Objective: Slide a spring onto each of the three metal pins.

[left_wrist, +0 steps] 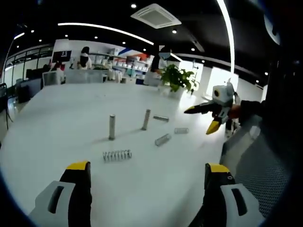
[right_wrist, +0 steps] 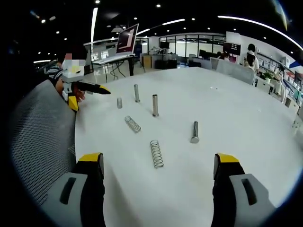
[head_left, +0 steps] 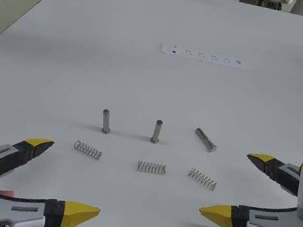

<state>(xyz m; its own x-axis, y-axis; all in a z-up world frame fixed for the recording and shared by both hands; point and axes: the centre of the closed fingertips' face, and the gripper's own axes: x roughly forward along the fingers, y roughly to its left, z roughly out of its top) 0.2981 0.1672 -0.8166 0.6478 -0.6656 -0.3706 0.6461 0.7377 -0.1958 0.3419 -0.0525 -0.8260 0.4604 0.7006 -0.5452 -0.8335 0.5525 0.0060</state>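
Left tool point(head_left: 73, 177) and right tool point(head_left: 226, 184) were both released, empty. Three springs point(head_left: 151, 167) lay on tabletop point(head_left: 120, 57) near the pins point(head_left: 157, 131); rightmost pin point(head_left: 206, 139) lay flat. Risk: freestanding upright pins would likely tip if a spring snagged; a pinched spring could squirt out.

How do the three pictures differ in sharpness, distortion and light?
Head view: sharp, even light, faint shadow under the middle spring, straight table edges. Left gripper view: fisheye curves the table edge and the ceiling light strip. Right gripper view: same curving; the nearest spring is sharp, the ceiling dark.
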